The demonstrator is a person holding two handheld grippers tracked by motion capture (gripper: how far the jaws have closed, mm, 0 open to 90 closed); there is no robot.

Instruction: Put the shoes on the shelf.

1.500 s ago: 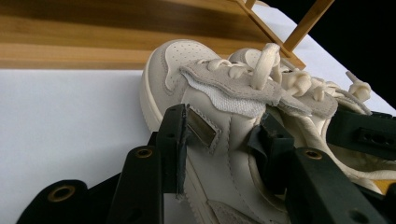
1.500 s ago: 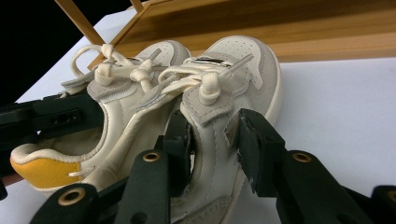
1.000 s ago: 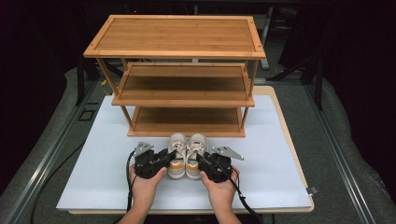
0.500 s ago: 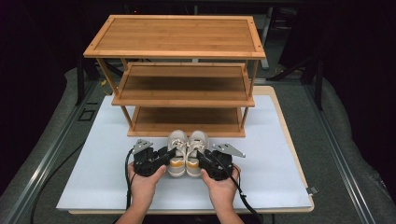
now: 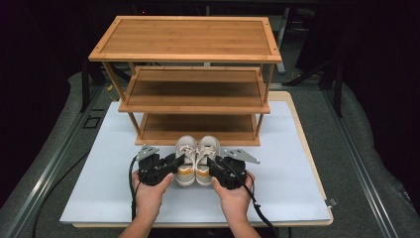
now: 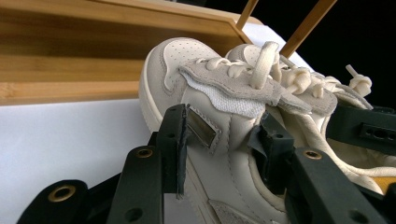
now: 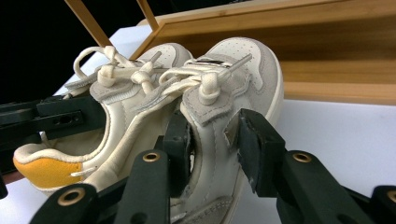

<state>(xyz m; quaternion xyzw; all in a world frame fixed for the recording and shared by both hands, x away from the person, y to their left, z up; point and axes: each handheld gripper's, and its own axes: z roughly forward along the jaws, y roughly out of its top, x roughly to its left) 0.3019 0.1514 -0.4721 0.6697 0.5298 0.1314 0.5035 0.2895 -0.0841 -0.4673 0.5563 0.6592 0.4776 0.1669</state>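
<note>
Hardly anything differs from a second ago — the pair of shoes [image 5: 196, 159] and both hands sit a trace nearer the table's front edge, away from the rack [image 5: 198, 136] — the grips look unchanged.

No readable text, brand, number or sign anywhere here. The one candidate is a small metallic tag [image 6: 203, 131] on the side of the left shoe [image 6: 219, 140], and in the left gripper view its face comes up blank, nothing legible on it
</note>
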